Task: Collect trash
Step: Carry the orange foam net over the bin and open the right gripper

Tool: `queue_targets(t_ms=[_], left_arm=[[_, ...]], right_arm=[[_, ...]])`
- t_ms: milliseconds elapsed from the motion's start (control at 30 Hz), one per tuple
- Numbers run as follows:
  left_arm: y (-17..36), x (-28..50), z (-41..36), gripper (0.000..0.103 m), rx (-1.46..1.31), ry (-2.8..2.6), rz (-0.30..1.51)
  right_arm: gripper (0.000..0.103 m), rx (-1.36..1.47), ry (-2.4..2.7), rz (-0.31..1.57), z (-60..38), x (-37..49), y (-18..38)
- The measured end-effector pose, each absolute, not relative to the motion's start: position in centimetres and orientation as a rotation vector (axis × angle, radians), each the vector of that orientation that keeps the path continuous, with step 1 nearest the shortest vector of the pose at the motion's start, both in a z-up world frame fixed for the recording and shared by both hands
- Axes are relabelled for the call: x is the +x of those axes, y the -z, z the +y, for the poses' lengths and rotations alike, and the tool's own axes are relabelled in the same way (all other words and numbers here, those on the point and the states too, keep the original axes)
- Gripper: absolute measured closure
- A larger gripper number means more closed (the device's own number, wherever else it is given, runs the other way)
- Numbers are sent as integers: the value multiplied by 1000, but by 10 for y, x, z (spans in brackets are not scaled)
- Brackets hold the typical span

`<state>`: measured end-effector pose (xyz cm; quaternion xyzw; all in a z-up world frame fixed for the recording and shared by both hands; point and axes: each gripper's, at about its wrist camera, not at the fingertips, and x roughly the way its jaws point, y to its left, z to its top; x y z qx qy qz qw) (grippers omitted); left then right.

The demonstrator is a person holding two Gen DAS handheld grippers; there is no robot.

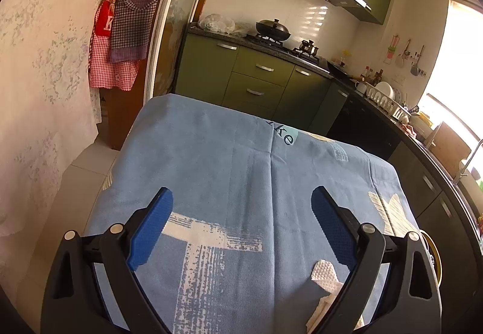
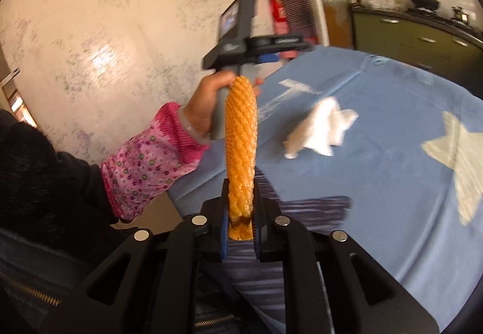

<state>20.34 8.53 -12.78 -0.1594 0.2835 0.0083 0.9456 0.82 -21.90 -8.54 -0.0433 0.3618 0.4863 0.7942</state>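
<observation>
Orange foam netting sleeve stood clamped in your right gripper above the blue patterned tablecloth, left gripper empty and wide open near the crumpled white paper towel; gripped only at its base, it could slip free.

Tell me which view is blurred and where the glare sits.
Right wrist view: motion blur smears the white tissue and blue cloth; the orange foam net stays sharp. Left wrist view: sharp, with the window blown out at the right edge.
</observation>
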Motion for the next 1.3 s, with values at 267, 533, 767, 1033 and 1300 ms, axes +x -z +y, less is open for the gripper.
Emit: queue_targets(t_ms=[267, 533, 767, 1033, 1300], left_arm=[[128, 203, 85, 11, -323, -15, 577], [128, 203, 81, 11, -311, -3, 586], [129, 205, 80, 11, -308, 0, 597], [129, 207, 74, 11, -284, 9, 599], [130, 208, 60, 11, -245, 55, 615]], right_arm=[[91, 58, -494, 754, -360, 25, 69], [91, 222, 72, 740, -511, 51, 69], [91, 290, 269, 868, -571, 96, 118], [48, 363, 351, 836, -575, 108, 143], [48, 377, 263, 711, -539, 58, 112]])
